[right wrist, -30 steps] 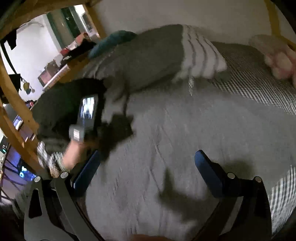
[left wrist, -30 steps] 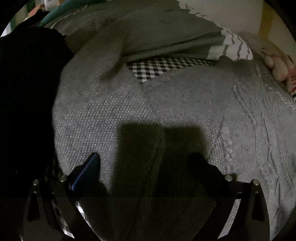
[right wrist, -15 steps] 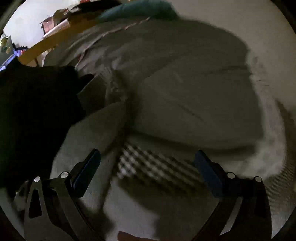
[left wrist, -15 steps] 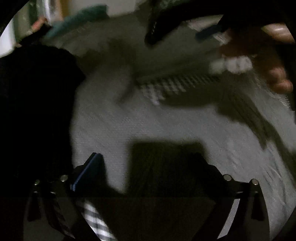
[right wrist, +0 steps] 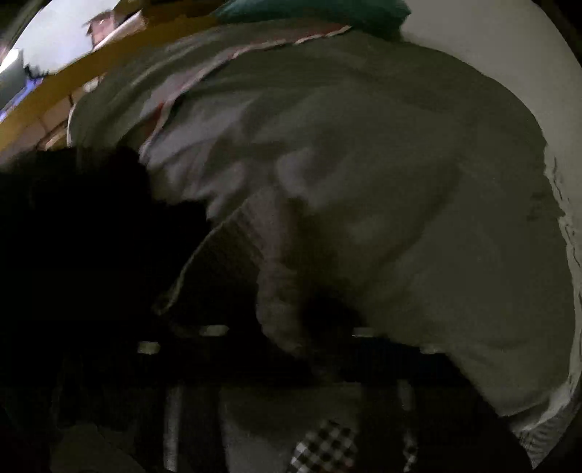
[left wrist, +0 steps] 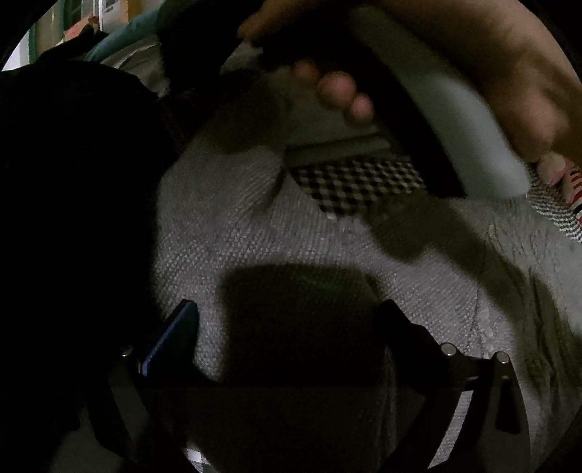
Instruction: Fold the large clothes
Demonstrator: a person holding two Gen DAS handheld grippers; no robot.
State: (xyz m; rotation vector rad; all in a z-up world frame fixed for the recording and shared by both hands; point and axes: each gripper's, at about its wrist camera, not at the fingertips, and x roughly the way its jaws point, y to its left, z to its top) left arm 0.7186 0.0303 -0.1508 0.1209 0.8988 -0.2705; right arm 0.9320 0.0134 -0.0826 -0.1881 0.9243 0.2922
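A large grey knitted garment (left wrist: 327, 247) lies spread on the bed. My left gripper (left wrist: 291, 327) hovers just above it, open and empty, its blue-padded finger (left wrist: 171, 338) at lower left. In the left wrist view the person's hand holding the right gripper's handle (left wrist: 454, 109) crosses the top, reaching toward the far edge. The right wrist view is dark and blurred: a grey sleeve or cuff (right wrist: 276, 283) hangs close to the lens in front of a grey pillow (right wrist: 400, 200). The right gripper's fingers are lost in shadow.
A black garment (left wrist: 72, 218) lies at the left. The black-and-white checked bedsheet (left wrist: 356, 182) shows under the pillow. A teal cushion (right wrist: 309, 11) and a wooden bed frame (right wrist: 54, 94) are at the back. A pink soft toy (left wrist: 567, 178) lies at the right.
The right gripper has moved forward and down to the garment's far edge by the pillow, and its hand now fills the top of the left wrist view. The left gripper has barely moved.
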